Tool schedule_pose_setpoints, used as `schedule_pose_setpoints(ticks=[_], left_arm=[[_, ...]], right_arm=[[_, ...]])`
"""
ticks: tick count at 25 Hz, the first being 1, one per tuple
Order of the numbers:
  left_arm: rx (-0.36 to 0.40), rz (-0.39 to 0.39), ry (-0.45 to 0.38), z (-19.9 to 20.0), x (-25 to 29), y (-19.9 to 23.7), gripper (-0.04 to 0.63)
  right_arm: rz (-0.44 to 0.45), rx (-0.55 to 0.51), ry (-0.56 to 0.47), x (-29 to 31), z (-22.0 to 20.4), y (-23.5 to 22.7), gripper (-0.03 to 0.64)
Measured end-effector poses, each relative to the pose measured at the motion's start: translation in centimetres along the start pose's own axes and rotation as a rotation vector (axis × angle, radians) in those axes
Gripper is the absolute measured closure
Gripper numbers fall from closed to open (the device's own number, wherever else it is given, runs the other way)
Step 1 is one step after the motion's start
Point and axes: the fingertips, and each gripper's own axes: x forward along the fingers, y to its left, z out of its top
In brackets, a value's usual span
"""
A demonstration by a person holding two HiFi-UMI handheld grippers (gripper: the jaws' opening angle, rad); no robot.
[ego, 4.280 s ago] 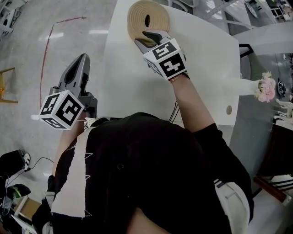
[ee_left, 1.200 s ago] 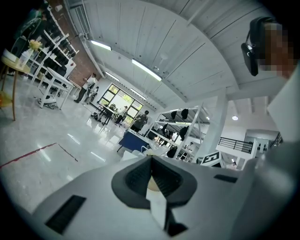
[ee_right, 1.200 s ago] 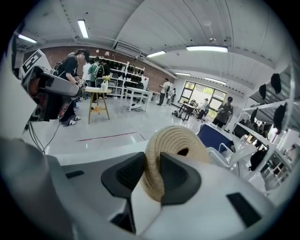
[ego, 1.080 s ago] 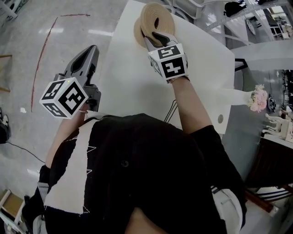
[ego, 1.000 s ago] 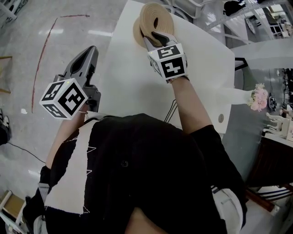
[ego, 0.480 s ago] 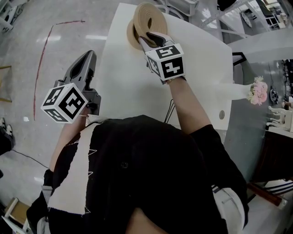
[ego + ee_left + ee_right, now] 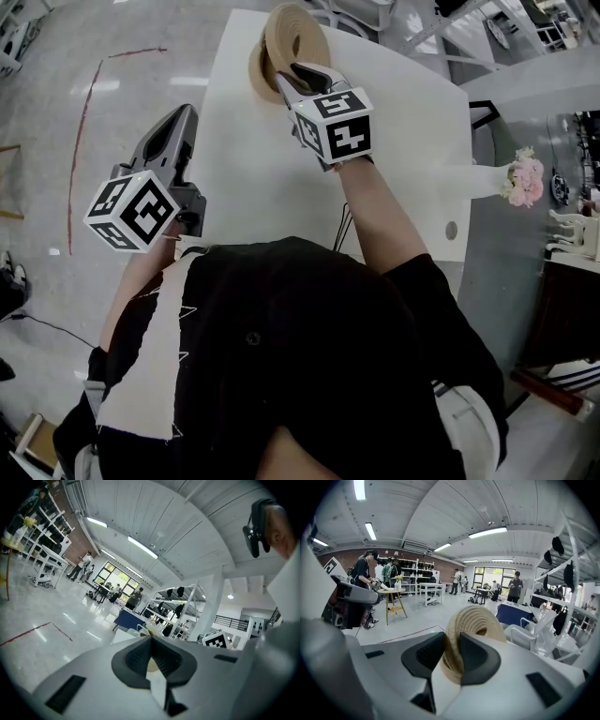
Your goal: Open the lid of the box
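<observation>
A round woven tan lid (image 7: pixel 292 36) with a hole in its middle stands tilted up on edge above the tan woven box (image 7: pixel 257 73) at the far end of the white table (image 7: pixel 253 178). My right gripper (image 7: pixel 292 77) is shut on the lid's rim; in the right gripper view the dark pads (image 7: pixel 476 656) press both sides of the lid (image 7: pixel 474 623) held by that gripper (image 7: pixel 451 657). My left gripper (image 7: pixel 176 120) hangs off the table's left side over the floor, shut with nothing in it (image 7: pixel 151 653).
A white vase of pink flowers (image 7: pixel 518 182) lies at the table's right side. The table has a small round hole (image 7: pixel 451 230) near its right edge. Red tape (image 7: pixel 84 122) curves on the grey floor. People and shelving stand far off in the hall.
The lid, flat on the box at first, has been lifted and tipped up on edge by the right gripper. The left gripper has barely moved.
</observation>
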Motion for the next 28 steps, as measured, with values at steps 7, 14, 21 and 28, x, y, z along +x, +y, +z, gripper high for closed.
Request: schedule_pose_setpoints(ticks=[7, 14, 21, 28], left_arm=[[0.014, -0.005, -0.001, 0.6, 0.4, -0.6, 0.586], [0.023, -0.005, 0.001, 1.0, 0.6, -0.8, 0.586], [0.029, -0.016, 0.003, 0.7, 1.2, -1.7, 0.586], [0.036, -0.026, 0.0, 0.5, 1.5, -2.4, 0.586]], right_arm=[[0.001, 0.014, -0.013, -0.4, 0.0, -0.3, 0.512], [0.007, 0.026, -0.039, -0.8, 0.0, -0.4, 0.512], [0.013, 0.063, -0.07, -1.7, 0.0, -1.0, 0.514], [0.002, 0.12, -0.102, -2.7, 0.0, -2.0, 0.518]])
